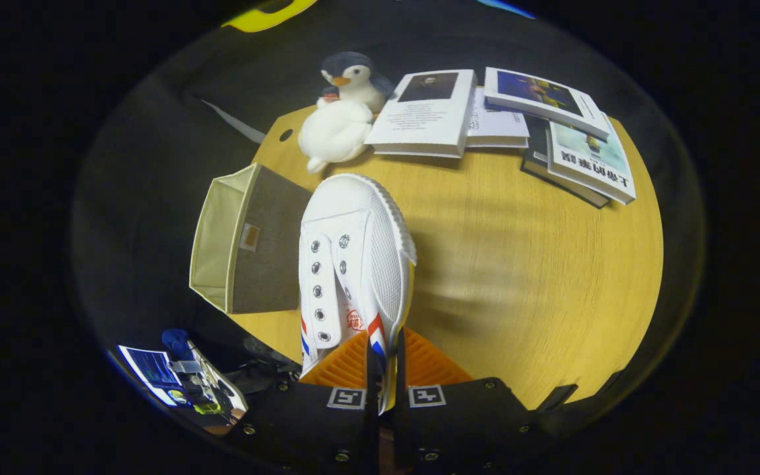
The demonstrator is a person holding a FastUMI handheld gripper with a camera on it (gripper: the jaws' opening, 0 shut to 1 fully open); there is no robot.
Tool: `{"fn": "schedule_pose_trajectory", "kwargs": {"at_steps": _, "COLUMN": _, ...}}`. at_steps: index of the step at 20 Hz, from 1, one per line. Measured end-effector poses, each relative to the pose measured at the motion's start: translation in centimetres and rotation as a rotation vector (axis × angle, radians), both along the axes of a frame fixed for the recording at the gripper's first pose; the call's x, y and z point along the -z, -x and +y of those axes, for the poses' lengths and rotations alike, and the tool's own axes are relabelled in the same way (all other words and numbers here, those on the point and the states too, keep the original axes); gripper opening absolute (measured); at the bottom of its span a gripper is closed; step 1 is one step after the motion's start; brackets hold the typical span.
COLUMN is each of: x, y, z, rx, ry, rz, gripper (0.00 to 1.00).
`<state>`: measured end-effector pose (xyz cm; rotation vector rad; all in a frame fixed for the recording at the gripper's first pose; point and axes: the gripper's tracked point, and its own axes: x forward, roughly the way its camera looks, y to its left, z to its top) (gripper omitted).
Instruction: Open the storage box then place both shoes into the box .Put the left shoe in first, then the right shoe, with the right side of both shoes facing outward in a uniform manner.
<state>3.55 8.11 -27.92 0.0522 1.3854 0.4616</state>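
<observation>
The gripper [384, 369] had its jaws pinching the white shoe [353, 264] by its soft heel collar, toe at twelve o'clock; light, floppy. The storage box [248, 247] lay at ten o'clock.

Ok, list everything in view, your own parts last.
Shoe: one, white with red and blue stripes, gripped by its side wall, toe pointing ahead over the table.
Box: one, beige inside, grey outside, left of the shoe at the table's edge.
Penguin: one, grey and white plush, far side of table.
White plush: one, before the penguin.
Books: several, mostly white covers, far right of table.
Table: one, wooden.
Claw: one, both fingers pressed on the shoe.
</observation>
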Motion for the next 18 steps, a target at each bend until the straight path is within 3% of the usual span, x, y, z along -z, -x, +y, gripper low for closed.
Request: {"fn": "schedule_pose_trajectory", "kwargs": {"at_steps": 18, "x": -5.8, "y": -2.6, "z": 21.3, "rx": -0.274, "ry": -0.074, "rz": -0.065, "gripper": 0.09}}
